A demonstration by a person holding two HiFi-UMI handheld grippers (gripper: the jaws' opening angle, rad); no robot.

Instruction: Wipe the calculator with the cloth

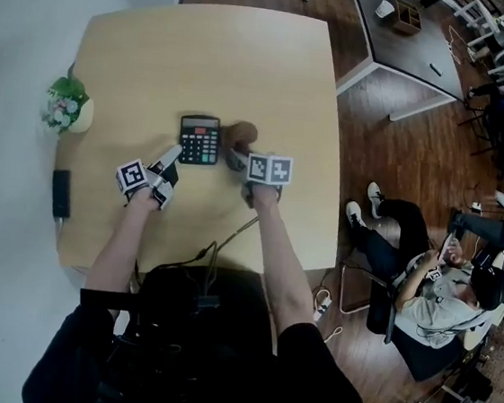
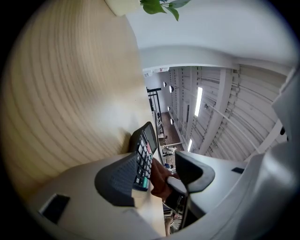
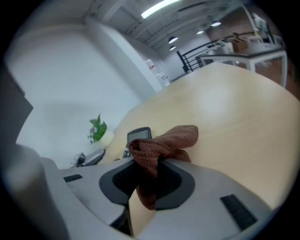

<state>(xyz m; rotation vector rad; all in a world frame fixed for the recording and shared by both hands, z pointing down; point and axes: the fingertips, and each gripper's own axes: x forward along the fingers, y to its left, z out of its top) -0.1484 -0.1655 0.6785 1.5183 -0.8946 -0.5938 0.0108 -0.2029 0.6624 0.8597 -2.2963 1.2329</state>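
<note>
On the table, near centre, calculator lying flat, keys up. At its 3 o'clock, right gripper pinched on bunched brown cloth, just beside the calculator's edge. At its 7 o'clock, left gripper, jaws spread, close by the calculator's near corner.

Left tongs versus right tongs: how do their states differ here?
The right tongs are shut on the cloth; the left tongs stand open, gripping nothing. The left tongs sit at the calculator's near left corner, the right tongs at its right edge. Both are low over the table.
</note>
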